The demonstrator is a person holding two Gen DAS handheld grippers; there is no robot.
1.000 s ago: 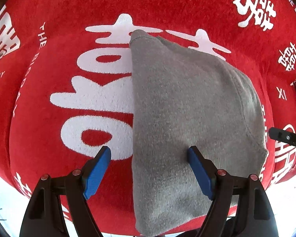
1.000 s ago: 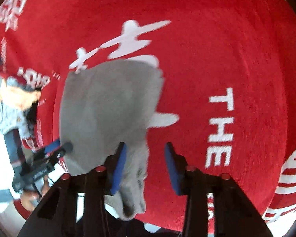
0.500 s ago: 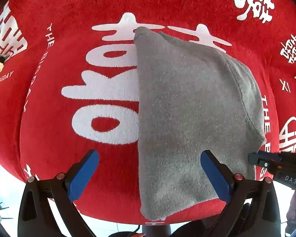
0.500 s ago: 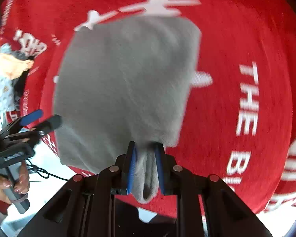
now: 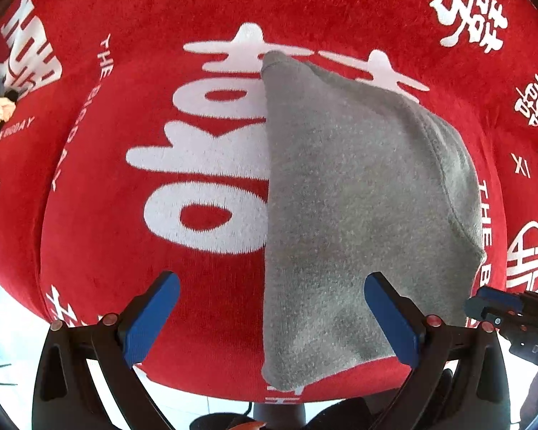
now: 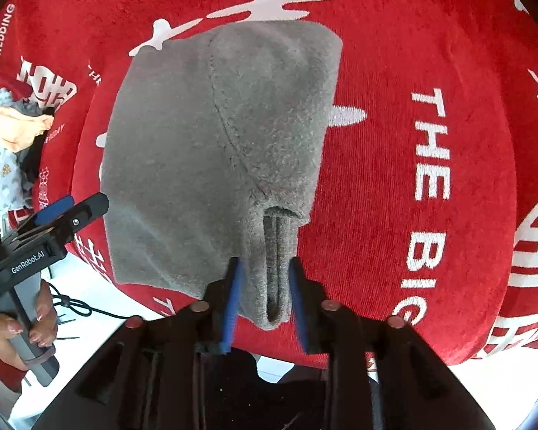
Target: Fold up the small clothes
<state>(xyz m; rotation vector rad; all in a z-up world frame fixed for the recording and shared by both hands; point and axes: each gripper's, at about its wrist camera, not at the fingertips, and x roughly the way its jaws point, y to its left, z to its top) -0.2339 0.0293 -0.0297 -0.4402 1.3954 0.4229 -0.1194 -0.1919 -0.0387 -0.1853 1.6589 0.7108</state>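
grey garment [image 6: 215,150] lies folded on the red cloth [image 6: 430,53], long axis six to twelve o'clock; right gripper [image 6: 263,286], just opening, loosely straddles its near fold; left gripper [image 5: 272,319] hangs spread wide above.

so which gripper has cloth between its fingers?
The right gripper: a folded corner of the grey garment sits between its fingers, which have just been opening. The left gripper is spread wide above the garment, pinching nothing.
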